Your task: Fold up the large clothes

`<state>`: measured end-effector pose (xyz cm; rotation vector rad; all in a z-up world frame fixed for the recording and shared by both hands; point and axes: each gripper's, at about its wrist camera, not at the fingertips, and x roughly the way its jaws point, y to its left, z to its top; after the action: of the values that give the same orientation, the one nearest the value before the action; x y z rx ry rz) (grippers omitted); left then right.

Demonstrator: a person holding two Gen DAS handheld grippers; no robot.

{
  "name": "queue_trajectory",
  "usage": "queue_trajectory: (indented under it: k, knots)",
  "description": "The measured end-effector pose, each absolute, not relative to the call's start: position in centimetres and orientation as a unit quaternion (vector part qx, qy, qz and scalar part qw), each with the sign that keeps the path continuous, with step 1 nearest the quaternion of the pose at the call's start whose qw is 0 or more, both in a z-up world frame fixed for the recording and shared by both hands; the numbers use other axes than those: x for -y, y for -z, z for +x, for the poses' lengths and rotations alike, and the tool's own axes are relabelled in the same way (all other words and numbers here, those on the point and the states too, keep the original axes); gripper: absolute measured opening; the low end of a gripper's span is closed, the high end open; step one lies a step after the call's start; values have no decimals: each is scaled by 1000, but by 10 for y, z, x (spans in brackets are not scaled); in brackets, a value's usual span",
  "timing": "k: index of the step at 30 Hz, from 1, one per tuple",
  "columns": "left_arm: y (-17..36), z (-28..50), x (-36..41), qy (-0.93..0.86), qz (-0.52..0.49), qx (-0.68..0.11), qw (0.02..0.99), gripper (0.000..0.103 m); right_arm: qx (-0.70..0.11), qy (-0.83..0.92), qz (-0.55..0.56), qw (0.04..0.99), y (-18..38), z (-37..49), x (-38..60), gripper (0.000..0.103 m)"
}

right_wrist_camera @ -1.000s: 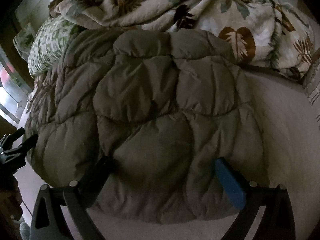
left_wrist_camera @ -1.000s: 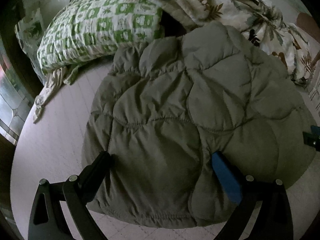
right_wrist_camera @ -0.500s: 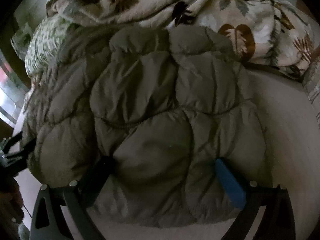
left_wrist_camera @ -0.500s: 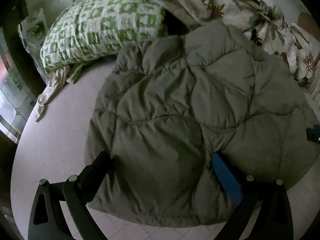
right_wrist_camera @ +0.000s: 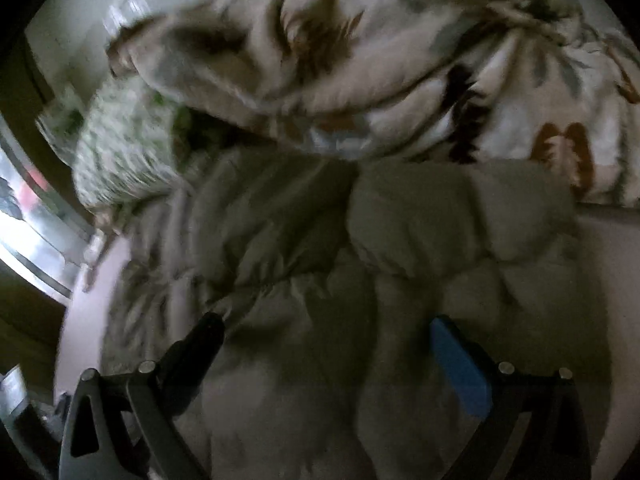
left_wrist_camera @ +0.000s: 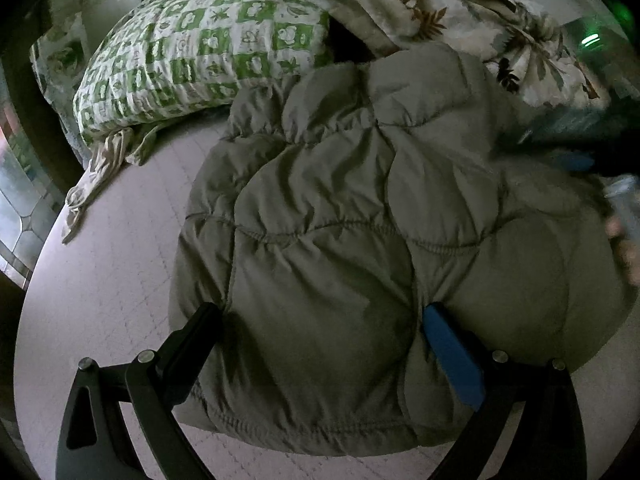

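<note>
Quilted olive jacket [left_wrist_camera: 360, 240] lies bunched on the bed [left_wrist_camera: 112, 280], spread between and ahead of both sets of fingers. Change versus half a second ago: right gripper [right_wrist_camera: 324, 356] view is now motion-blurred and its far edge looks doubled over, so a fold is probably under way. Left gripper [left_wrist_camera: 320, 332] barely shifts. Both fingers apart, straddling fabric, clamped on nothing. Green pillow [left_wrist_camera: 200, 52] and leaf-print blanket [right_wrist_camera: 360, 60] lie beyond.

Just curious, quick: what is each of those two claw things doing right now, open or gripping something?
Left gripper: open, over the quilted jacket, gripping nothing.
Right gripper: open, over the same jacket; blurred view.
</note>
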<state>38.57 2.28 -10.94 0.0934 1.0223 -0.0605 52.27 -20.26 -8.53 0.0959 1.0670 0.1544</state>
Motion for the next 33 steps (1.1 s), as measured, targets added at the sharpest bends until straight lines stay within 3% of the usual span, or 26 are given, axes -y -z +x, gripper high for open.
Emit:
queue_trajectory:
  k: [4,10,14,19,33]
  knots:
    - [111,385,-24,31,36,-495,868,101,-534,-57,3,844,109,542,189,103]
    - [92,387,-39,37,-2,-493,869,101,-513,-81,28,854,77,525,201,103]
    - [72,396,-61,26,-26,-497,867,101,-496,-97,82,859,57,496,242,103]
    - [63,411,-91,23,-64,-519,852,101,-495,-76,59,864,46,468,302,103]
    - [69,421,-86,41,-23,-546,836,101,-536,-33,136,832,64,445,428,103]
